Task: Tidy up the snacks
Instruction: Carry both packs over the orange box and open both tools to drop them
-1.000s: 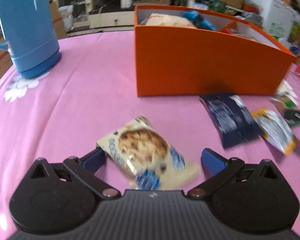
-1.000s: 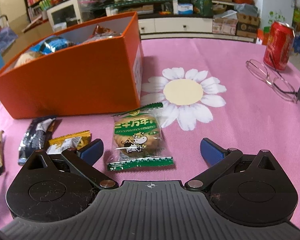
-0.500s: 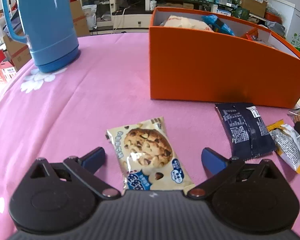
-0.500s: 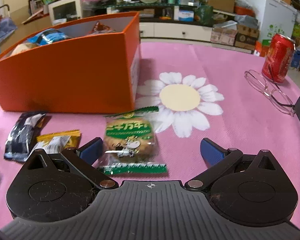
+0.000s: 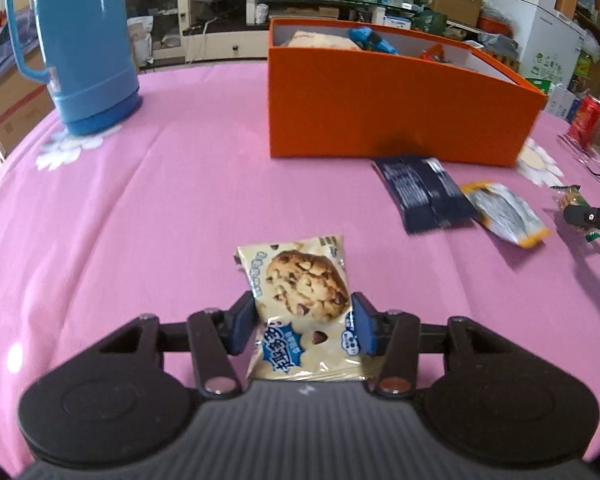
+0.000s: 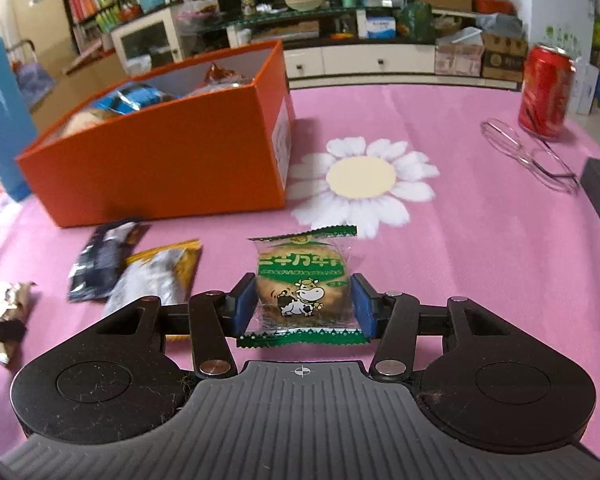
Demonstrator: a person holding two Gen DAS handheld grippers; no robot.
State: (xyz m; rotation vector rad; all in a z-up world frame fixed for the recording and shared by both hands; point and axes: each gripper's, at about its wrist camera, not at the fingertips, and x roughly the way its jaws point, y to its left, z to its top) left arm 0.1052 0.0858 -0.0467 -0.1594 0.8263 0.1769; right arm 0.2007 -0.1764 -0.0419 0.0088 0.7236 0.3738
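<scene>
Left gripper (image 5: pixel 303 325) just closed, clamping cookie packet (image 5: pixel 300 304); right gripper (image 6: pixel 303 308) just closed, clamping green biscuit packet (image 6: pixel 303 284); orange box (image 6: pixel 172 160) ahead-left.

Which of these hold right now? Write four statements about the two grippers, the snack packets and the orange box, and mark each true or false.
1. The left gripper is closed on the chocolate-chip cookie packet. True.
2. The right gripper holds a red can. False: its jaws have just been closing on the green cow-print snack packet; the red can stands far off beside the glasses.
3. The orange box is empty. False: packets show inside.
4. A dark blue packet lies on the pink tablecloth outside the box. True.
</scene>
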